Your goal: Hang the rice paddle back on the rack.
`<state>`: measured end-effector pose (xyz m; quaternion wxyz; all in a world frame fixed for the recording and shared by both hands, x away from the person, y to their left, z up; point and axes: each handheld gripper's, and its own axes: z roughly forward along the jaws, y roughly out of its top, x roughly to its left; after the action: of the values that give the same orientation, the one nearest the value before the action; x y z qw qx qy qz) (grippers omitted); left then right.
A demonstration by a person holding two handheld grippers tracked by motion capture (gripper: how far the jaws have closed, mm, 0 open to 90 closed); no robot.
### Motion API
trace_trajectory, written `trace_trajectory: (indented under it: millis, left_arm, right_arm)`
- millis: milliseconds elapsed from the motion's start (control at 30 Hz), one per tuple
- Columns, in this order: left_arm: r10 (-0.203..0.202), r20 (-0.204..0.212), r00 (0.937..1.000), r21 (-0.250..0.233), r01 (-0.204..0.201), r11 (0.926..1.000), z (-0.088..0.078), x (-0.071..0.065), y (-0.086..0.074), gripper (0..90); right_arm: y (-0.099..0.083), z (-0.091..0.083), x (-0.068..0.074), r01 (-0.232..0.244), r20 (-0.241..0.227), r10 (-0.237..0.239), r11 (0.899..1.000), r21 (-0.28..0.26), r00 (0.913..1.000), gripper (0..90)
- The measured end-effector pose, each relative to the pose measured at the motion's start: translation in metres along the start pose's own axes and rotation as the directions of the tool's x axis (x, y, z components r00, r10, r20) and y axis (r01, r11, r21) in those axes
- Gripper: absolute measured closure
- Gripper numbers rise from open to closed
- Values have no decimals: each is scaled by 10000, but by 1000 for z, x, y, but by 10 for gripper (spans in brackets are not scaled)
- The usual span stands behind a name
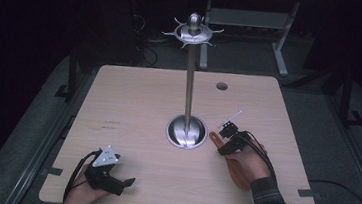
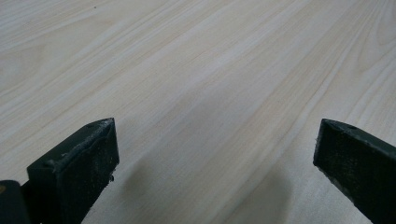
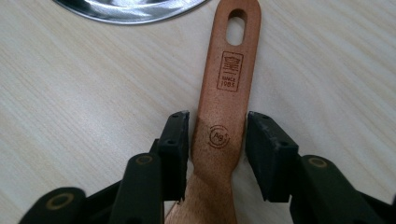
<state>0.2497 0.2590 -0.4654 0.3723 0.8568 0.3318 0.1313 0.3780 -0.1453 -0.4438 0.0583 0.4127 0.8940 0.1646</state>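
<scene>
Right gripper (image 3: 217, 140): jaws straddle the flat reddish-brown wooden utensil handle (image 3: 224, 98), one touching, the other a hair off; handle flat mid-bench, hang-hole end just beside the polished steel hook stand (image 1: 185, 131), likely meant for hanging. Left gripper (image 2: 215, 154): jaws spread, empty, idle near the bench's front-left edge (image 1: 59, 198).

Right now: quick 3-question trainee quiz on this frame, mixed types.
1. True or false: the right gripper has its jaws on either side of the brown wooden utensil handle.
2. The left gripper is: A) shut on a spoon B) open over bare light wood tabletop C) touching the steel stand.
3. Fill in: the hanging hole of the handle points toward the shiny round ____ of the tall steel hook stand.

Key: 1 true; 2 B; 3 base.
</scene>
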Motion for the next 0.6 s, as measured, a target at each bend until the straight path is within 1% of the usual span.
trace_trajectory:
  millis: [367,467,600]
  left_arm:
    - [-9,0,10000,15,9,10000,0,0,0,0]
    - [-20,-4,10000,-10,20,10000,0,0,0,0]
    - [-13,-5,10000,-10,13,10000,-1,0,0,0]
  right_arm:
    - [-2,-1,-1,-133,58,133,9999,-71,9999,645]
    - [-3,-1,-1,-197,62,197,9998,-60,9998,647]
    - [-5,-3,-3,-167,122,169,9998,-116,9998,646]
